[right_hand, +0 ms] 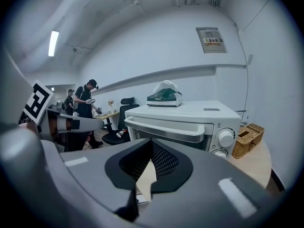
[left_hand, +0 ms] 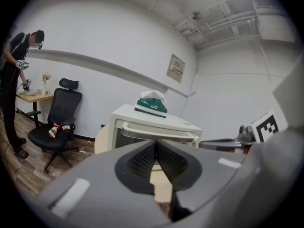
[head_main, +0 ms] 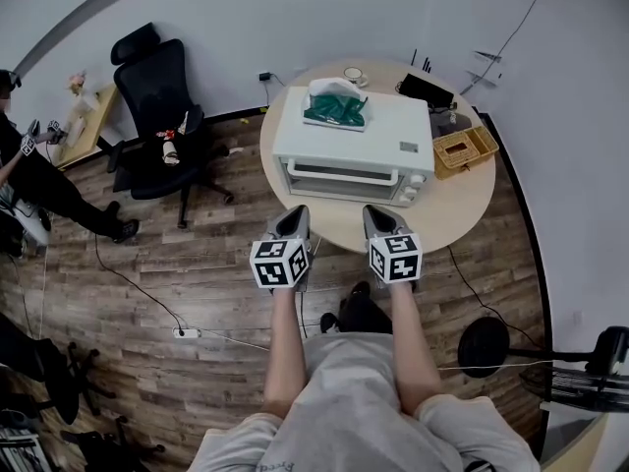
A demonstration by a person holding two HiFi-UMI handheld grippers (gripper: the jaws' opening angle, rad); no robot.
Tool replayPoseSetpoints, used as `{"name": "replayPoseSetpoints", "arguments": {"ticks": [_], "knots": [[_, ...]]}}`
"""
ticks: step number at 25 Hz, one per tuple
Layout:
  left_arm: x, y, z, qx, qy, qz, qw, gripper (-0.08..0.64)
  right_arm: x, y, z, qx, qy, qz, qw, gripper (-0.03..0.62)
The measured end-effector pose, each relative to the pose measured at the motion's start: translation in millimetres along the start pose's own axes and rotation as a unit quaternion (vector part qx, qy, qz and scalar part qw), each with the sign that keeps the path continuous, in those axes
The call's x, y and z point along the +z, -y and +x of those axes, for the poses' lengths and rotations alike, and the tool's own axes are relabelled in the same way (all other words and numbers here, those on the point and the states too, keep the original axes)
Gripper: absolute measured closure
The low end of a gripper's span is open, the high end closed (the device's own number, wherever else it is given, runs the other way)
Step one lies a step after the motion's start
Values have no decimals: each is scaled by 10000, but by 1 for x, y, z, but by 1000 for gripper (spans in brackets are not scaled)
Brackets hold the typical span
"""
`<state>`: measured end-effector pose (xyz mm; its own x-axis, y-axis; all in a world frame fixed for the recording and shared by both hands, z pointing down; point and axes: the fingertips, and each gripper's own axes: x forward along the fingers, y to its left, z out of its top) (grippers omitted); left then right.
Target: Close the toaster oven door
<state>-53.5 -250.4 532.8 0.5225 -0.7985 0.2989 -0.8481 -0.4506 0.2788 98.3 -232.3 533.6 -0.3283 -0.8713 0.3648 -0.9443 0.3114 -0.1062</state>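
L gripper (head_main: 293,216) & R gripper (head_main: 377,214) held fwd side-by-side, fingers (left_hand: 142,158) closed, empty.

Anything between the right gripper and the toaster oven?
Only bare table separates the right gripper from the toaster oven, per the head view.

You have a round pale wooden surface (head_main: 462,214) carrying a white boxy toaster oven (head_main: 354,146) at its middle, a woven wicker basket (head_main: 465,149) at the right edge, and a flat black device (head_main: 427,90) and small white cup (head_main: 353,74) along the far edge.
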Motion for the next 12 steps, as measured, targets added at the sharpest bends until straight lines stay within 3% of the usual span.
{"name": "replayPoseSetpoints", "arguments": {"ticks": [5,12], "knots": [[4,5,4,-37,16,24,10000,502,6,4,-1,-133,-44,-369,9992,592],[0,8,8,-58,-48,36,10000,502,6,8,0,-72,-66,-267,9996,592]]}}
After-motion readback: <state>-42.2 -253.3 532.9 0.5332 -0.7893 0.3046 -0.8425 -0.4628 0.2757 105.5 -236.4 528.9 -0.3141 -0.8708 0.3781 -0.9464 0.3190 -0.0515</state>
